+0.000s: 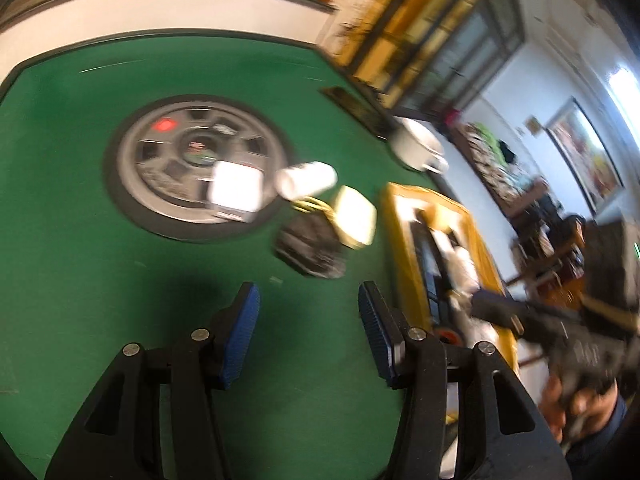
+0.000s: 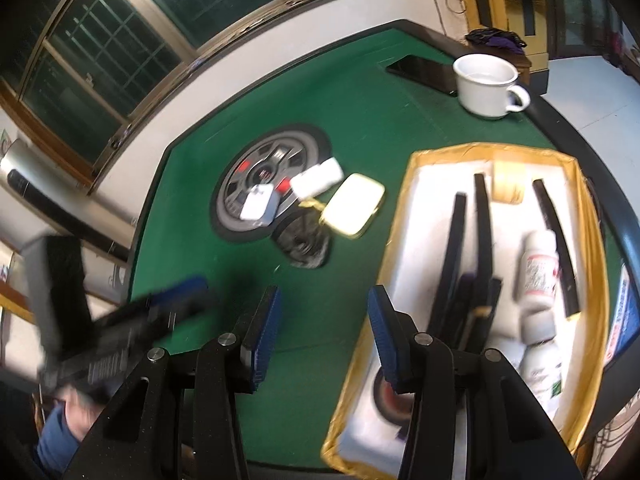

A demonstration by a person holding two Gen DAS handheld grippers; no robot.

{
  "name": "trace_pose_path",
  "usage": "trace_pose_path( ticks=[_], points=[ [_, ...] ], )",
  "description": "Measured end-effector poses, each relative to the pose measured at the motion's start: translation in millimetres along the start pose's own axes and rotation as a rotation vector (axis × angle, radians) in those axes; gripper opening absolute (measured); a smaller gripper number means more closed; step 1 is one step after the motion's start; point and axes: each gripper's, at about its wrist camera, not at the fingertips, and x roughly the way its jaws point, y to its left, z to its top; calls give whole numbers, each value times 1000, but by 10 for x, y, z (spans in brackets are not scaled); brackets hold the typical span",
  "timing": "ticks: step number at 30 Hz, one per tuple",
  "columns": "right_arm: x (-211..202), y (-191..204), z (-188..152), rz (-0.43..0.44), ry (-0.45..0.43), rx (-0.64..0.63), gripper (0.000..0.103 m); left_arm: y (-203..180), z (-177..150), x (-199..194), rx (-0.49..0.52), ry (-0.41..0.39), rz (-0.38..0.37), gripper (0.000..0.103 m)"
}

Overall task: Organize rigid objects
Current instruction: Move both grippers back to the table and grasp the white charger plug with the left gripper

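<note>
Left gripper (image 2: 176,296) blurred; tray (image 2: 420,168) cut off.

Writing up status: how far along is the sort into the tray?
Done: two white bottles and a jar lie in the yellow tray, among black dividers.
In hand: nothing; left gripper and right gripper are both open and empty over the felt.
Left: the lying white bottle, the gold-edged case, the white box, the dark pouch. The mug and phone sit at the far edge.
</note>
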Motion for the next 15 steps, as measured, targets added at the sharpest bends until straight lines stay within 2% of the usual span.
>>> trace_pose_path(
  ticks=[3, 11, 15],
  points=[
    [10, 37, -84, -1, 19, -20, 41, 137, 174, 121, -26, 7, 46, 51],
    [-114, 16, -265, -23, 25, -70, 41, 147, 460, 608, 33, 44, 177, 51],
    [-195, 8, -316, -29, 19, -100, 41, 234, 596, 867, 29, 77, 233, 51]
  ],
)
